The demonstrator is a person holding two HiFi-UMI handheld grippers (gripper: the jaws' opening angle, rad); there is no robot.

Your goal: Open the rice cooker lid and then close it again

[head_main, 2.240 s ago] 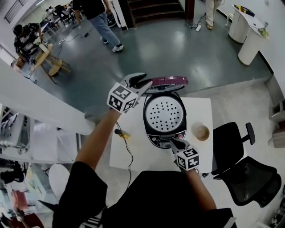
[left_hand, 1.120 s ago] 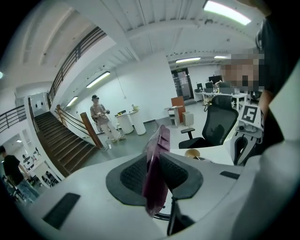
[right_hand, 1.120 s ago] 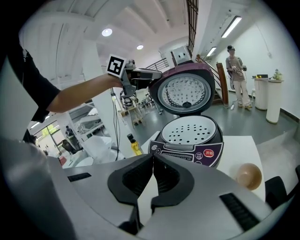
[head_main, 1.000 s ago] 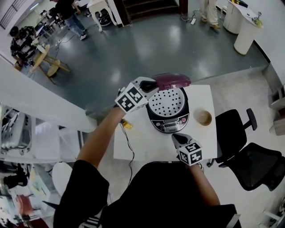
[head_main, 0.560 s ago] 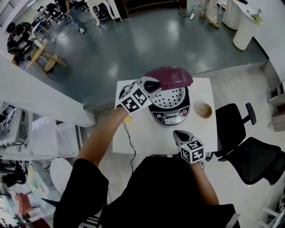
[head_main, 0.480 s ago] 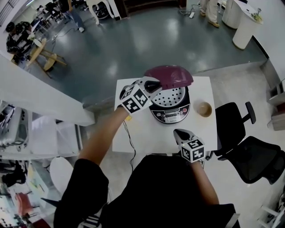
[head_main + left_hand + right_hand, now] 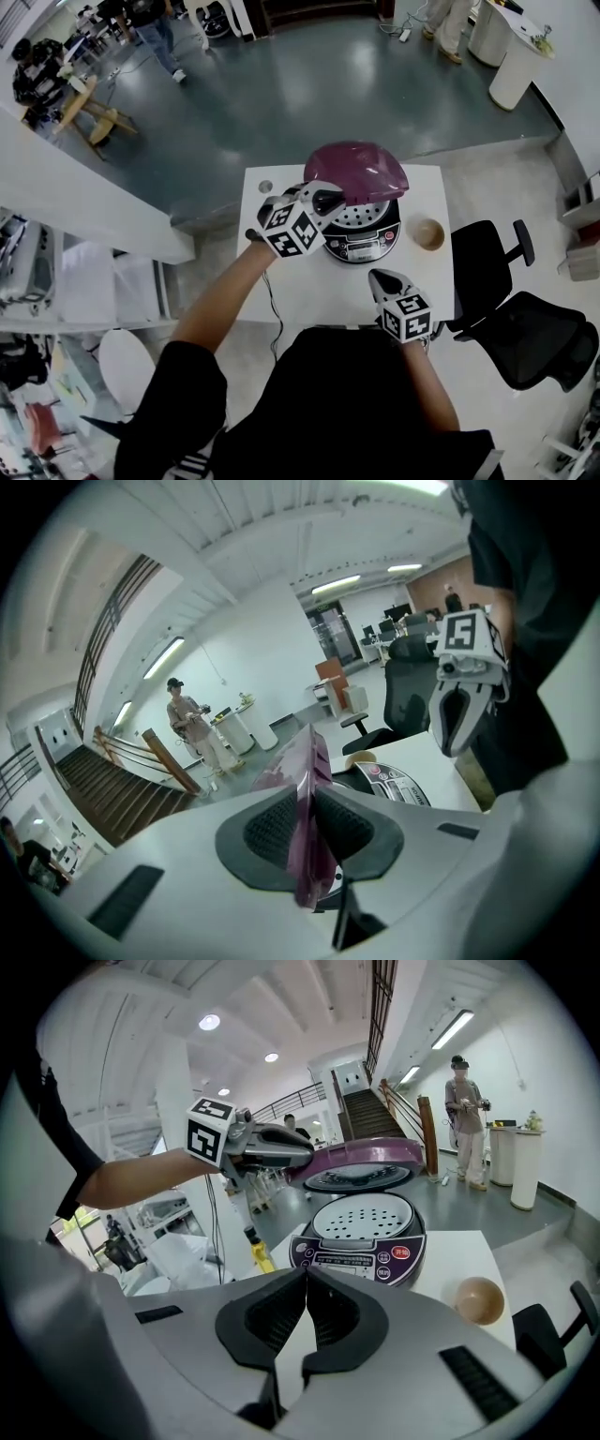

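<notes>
The left gripper's (image 7: 330,199) jaws, which have just been closing, clamp the edge of the purple lid (image 7: 358,169), half-lowered over the rice cooker (image 7: 367,242) at the counter's (image 7: 305,286) upper centre, so I judge it best eased down along its hinge arc until it latches, while the right gripper (image 7: 382,277), jaws together and empty, hangs below.

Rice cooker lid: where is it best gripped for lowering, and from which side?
Grip the lid by its thin purple rim on the left side, coming from the left; the hinge is at the far side. The rim is thin enough for the jaws: the left gripper has just been closing its jaws on it.
</notes>
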